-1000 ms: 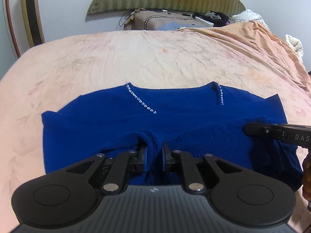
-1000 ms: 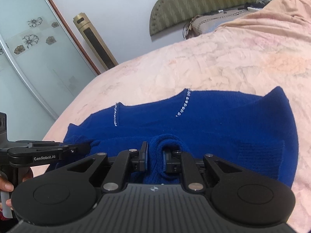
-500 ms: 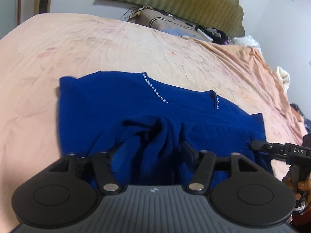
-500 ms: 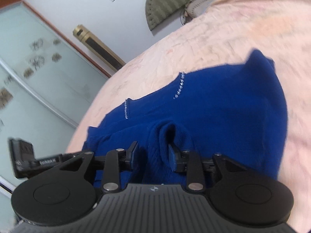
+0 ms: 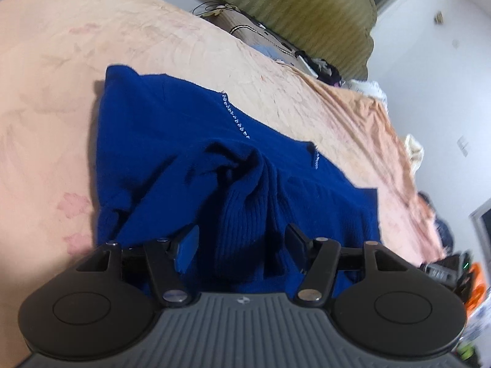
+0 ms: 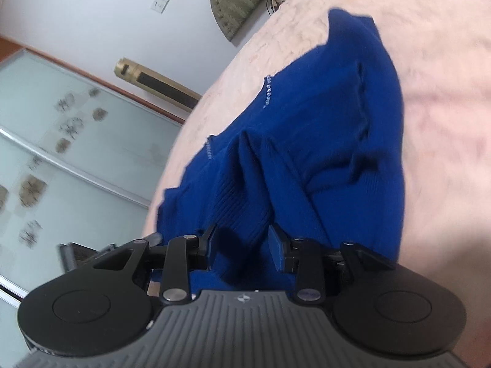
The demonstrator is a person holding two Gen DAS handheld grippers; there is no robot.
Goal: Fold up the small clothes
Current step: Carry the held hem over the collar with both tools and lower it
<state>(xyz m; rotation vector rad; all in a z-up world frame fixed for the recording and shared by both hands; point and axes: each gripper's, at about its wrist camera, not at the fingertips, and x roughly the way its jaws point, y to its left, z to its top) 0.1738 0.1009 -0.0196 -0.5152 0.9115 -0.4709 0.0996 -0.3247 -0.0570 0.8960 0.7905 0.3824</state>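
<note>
A royal-blue knit sweater [image 5: 172, 153] with two rhinestone strips at the neckline lies on the peach bedspread [image 5: 55, 98], its ribbed hem bunched up toward me. My left gripper [image 5: 242, 242] is open, with the raised hem fold lying loose between its fingers. In the right wrist view the same sweater [image 6: 322, 141] fills the middle. My right gripper [image 6: 242, 242] is open too, jaws apart around another ribbed fold. The left gripper's black body [image 6: 89, 251] shows at the lower left of the right wrist view.
A green padded headboard [image 5: 294, 9] and a pillow with cables and small items [image 5: 254, 33] lie at the far end of the bed. A gold floor unit [image 6: 159, 84] and a sliding glass door [image 6: 61, 153] stand beside the bed.
Both grippers were shut on the sweater's hem one second ago and have opened. Both cameras have tilted, and the hem folds have slackened between the jaws.
</note>
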